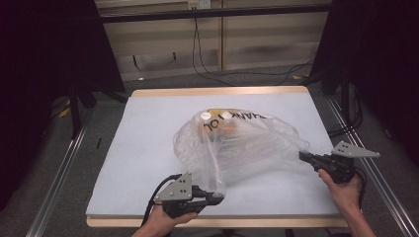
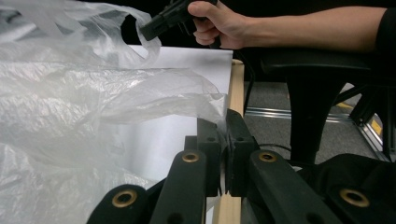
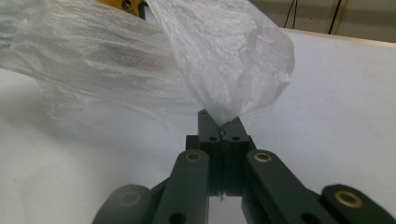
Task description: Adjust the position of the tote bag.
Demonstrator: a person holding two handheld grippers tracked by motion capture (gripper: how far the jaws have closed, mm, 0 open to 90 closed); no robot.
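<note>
A clear plastic bag (image 1: 237,143) with black lettering lies on the pale table mat (image 1: 148,148), with a yellow-brown item (image 1: 225,126) inside near its far end. My left gripper (image 1: 217,197) is at the table's near edge, shut on a corner of the plastic bag (image 2: 140,93); the film is pinched between the closed jaws of the left gripper (image 2: 225,122). My right gripper (image 1: 302,155) is at the right side, shut on the bag's other corner. The film of the plastic bag (image 3: 224,56) rises out of the pressed jaws of the right gripper (image 3: 223,125). The bag is stretched between both grippers.
The mat covers a wooden table (image 1: 217,91) whose edge (image 2: 236,88) runs just beside the left gripper. Metal rails (image 1: 54,177) flank the table on the floor. Cables (image 1: 207,64) hang at the back wall. A black chair (image 2: 317,79) stands beyond the table edge.
</note>
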